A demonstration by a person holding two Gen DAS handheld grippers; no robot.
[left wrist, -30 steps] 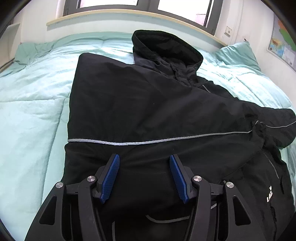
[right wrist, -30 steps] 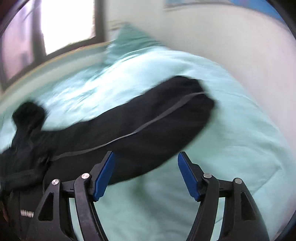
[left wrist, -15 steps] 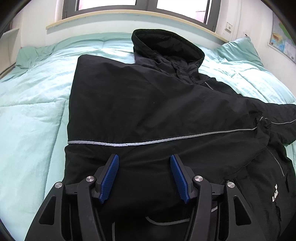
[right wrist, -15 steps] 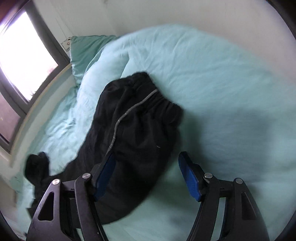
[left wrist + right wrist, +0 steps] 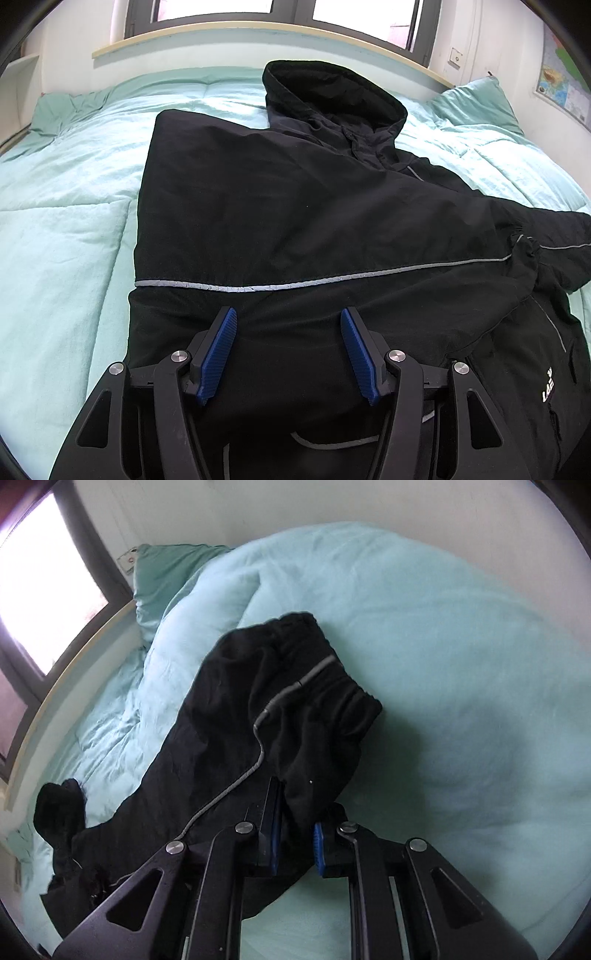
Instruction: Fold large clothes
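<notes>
Your right gripper (image 5: 297, 840) is clamped on the sleeve (image 5: 295, 701) near its cuff, likely to fold it inward, while your left gripper (image 5: 288, 354) hovers spread above the black jacket (image 5: 295, 221) lying flat on the bed (image 5: 66, 229).

Daylit from the window (image 5: 288, 9), blown out white on the far side. Sharp in the left view; softly blurred toward the right view's edges. Heavily bowed at the rims, black corners.
</notes>
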